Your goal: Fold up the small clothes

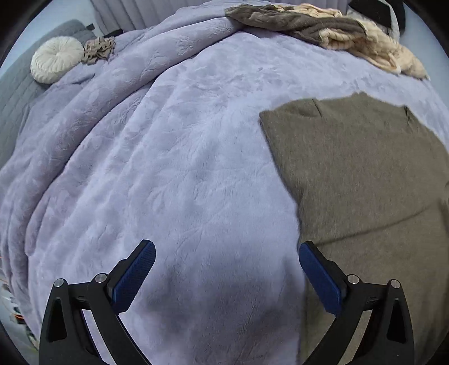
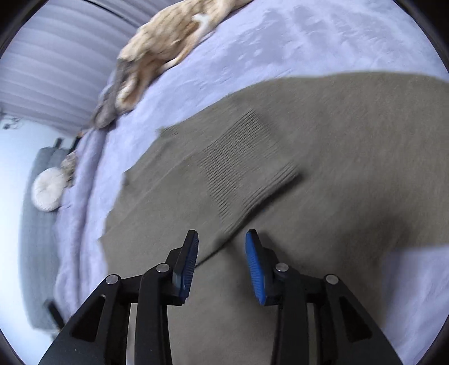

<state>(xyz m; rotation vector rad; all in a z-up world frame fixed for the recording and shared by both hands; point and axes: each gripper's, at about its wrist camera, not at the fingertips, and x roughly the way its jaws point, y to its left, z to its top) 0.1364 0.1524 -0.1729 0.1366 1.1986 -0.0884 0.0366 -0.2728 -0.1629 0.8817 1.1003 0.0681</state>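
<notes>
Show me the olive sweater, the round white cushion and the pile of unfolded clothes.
Olive sweater (image 1: 364, 174), left wrist view, middle of its flat body.
Round cushion (image 1: 57, 59), left wrist view, its dimpled centre.
Clothes pile (image 1: 331, 31), left wrist view, where grey and beige garments overlap.

Blanket (image 1: 182, 157): pale lilac, embossed leaf-like pattern. Sweater (image 1: 364, 174): olive-brown, ribbed cuff (image 2: 244, 165). Pile at far edge of bed: cream cable-knit garment (image 1: 373, 45) on taupe garment (image 1: 280, 19). Round cushion (image 1: 56, 59): off-white, radially pleated. Fingers (image 2: 258, 269): blue textured pads, black frames.
</notes>
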